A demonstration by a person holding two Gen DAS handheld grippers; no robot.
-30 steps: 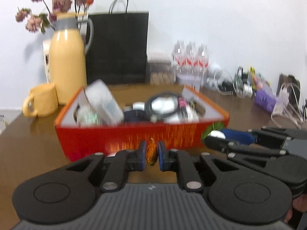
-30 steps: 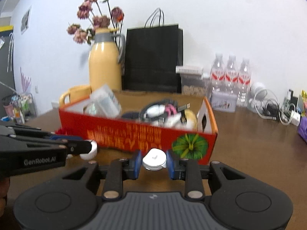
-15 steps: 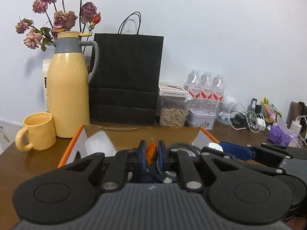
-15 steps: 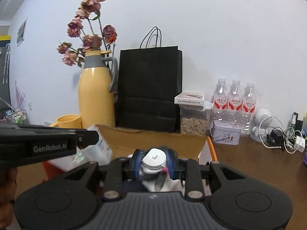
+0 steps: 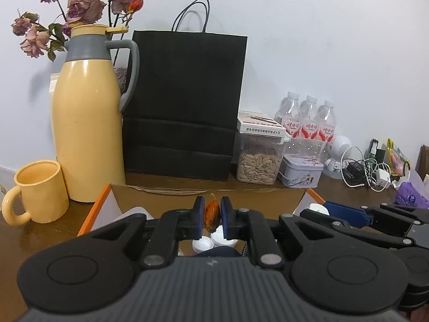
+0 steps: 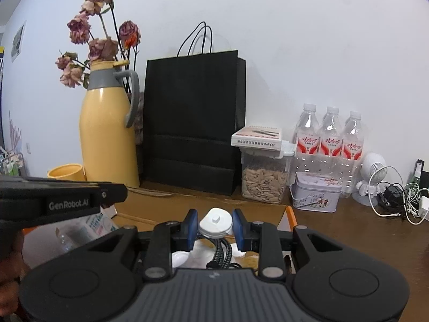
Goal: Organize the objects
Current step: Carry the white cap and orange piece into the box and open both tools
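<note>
- Left gripper (image 5: 213,214) pinches a small orange-brown wrapped sweet (image 5: 212,211) between its 2 blue pads.
- Right gripper (image 6: 215,225) clamps a round white plastic cap (image 6: 216,221) — both above the orange-rimmed cardboard box (image 5: 92,214) (already holding clutter) just below.

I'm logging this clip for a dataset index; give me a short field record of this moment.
left gripper: shut on a small orange item
right gripper: shut on a white cap-like piece
under both: open orange box, already holding clutter
behind box: yellow jug, black paper bag, seed jar
</note>
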